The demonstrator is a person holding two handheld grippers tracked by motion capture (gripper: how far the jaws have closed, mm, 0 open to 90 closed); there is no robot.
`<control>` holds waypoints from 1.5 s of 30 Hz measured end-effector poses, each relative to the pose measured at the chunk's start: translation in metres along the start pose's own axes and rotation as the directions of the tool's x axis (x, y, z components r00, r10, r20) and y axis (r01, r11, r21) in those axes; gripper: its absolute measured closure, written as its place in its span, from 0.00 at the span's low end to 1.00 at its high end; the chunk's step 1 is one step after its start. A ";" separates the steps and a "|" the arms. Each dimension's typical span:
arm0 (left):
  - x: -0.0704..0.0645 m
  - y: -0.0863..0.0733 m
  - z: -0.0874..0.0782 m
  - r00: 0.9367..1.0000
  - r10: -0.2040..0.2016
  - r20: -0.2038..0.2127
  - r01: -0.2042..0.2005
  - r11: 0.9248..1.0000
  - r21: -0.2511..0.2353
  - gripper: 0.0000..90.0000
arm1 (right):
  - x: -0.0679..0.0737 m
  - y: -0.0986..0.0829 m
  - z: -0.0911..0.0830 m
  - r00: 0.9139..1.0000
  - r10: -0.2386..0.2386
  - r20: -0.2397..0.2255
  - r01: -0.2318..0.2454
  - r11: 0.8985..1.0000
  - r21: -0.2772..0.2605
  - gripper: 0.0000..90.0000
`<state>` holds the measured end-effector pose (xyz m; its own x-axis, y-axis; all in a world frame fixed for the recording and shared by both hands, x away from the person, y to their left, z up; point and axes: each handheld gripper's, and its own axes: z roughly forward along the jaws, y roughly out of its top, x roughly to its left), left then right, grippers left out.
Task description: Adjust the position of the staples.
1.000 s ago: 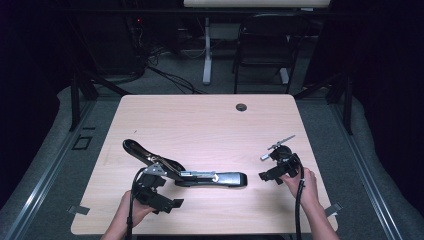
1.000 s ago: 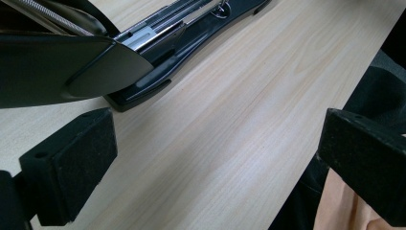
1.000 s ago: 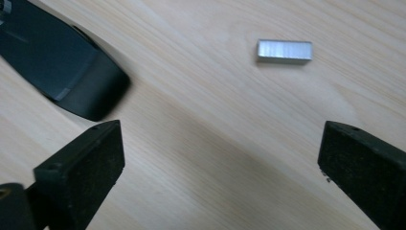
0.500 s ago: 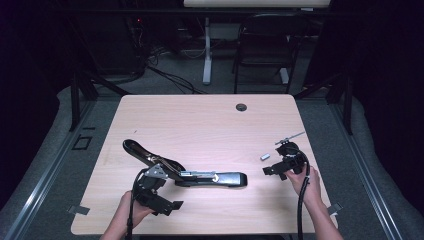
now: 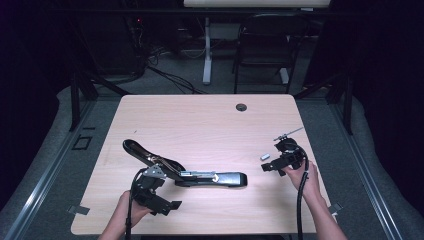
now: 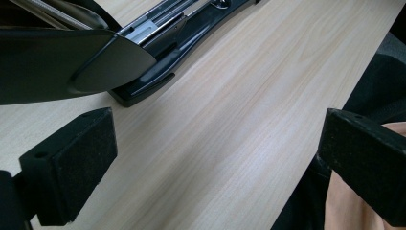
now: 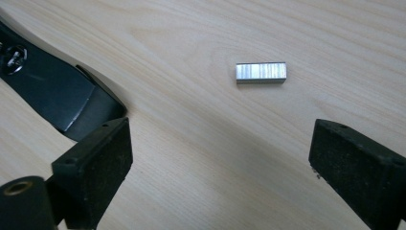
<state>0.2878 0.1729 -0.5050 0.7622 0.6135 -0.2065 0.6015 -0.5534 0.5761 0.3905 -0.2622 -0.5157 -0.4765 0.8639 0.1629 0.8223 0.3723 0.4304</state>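
Both grippers sit low at the near side of the surface (image 5: 200, 120) in the high view. The left gripper (image 5: 162, 204) is held by the left hand (image 5: 129, 210) close to the near edge, just behind the rear of a long black stapler (image 5: 190, 172) whose top arm is swung up and back toward the far left, while its base lies flat, pointing right. The right gripper (image 5: 272, 165) is held by the right hand (image 5: 302, 175) near the right edge; a small strip of staples (image 5: 265, 156) lies on the wood just beside its tips, apart from the stapler's front end. The far half of the surface is bare wood apart from a dark round grommet (image 5: 241, 107) near the far edge.

From the left gripper view, the left gripper (image 6: 215, 163) is released, its jaws spread wide with nothing between them but bare wood. The stapler (image 6: 158, 43) lies just beyond the left jaw, its raised arm overhanging at upper left. The surface's edge runs down the right side of the view, close to the right jaw.

From the right gripper view, the right gripper (image 7: 220, 167) is likewise released, jaws far apart and empty. The strip of staples (image 7: 261, 73) lies flat on the wood ahead of the gap, untouched, with open wood all round it. The stapler's black front end (image 7: 52, 96) sits just ahead of the left jaw.
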 end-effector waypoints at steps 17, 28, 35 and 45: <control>-0.003 0.004 0.004 1.000 0.017 -0.005 -0.017 1.000 0.004 0.00 | -0.023 0.019 0.028 0.999 -0.002 0.036 -0.002 0.994 0.113 0.15; -0.004 0.005 0.006 1.000 0.030 0.006 -0.030 0.999 0.012 0.00 | -0.021 0.038 0.040 0.999 0.010 0.045 -0.016 0.990 0.141 0.18; -0.005 0.005 0.006 0.999 0.032 0.003 -0.032 0.999 0.015 0.00 | -0.016 0.047 0.053 0.997 0.011 0.073 -0.022 0.988 0.151 0.40; -0.003 0.005 0.006 0.999 0.034 0.000 -0.034 0.999 0.018 0.00 | -0.017 0.052 0.057 0.995 0.000 0.103 -0.019 0.983 0.184 0.49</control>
<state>0.2897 0.1649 -0.5058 0.7821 0.5943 -0.1874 0.5799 -0.5840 0.5680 0.4592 -0.2382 -0.5464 -0.4418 0.8943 0.0707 0.8744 0.4117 0.2567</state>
